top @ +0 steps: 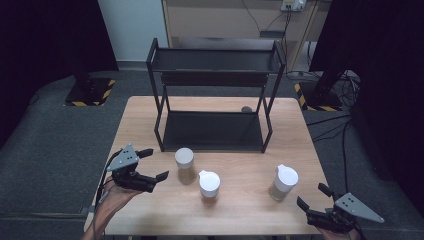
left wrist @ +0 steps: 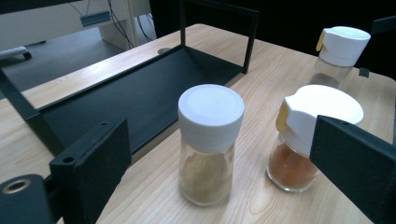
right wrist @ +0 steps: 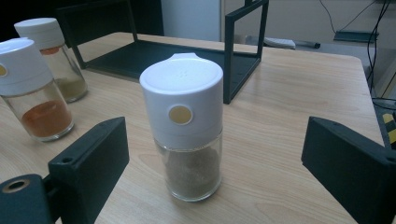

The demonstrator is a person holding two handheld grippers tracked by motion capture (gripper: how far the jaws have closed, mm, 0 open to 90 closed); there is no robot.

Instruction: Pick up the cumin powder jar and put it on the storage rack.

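Three spice jars stand on the wooden table before the black rack; the left gripper, jaws apart, faces the pale-powder jar, the orange-spice jar just beside it; the right gripper — jaws apart — faces the brown-powder jar, whose yellow lid spot shows up close.

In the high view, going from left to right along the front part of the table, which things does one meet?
Left claw → jar with the flat white cap → jar with orange powder → jar with the spout lid → right claw.
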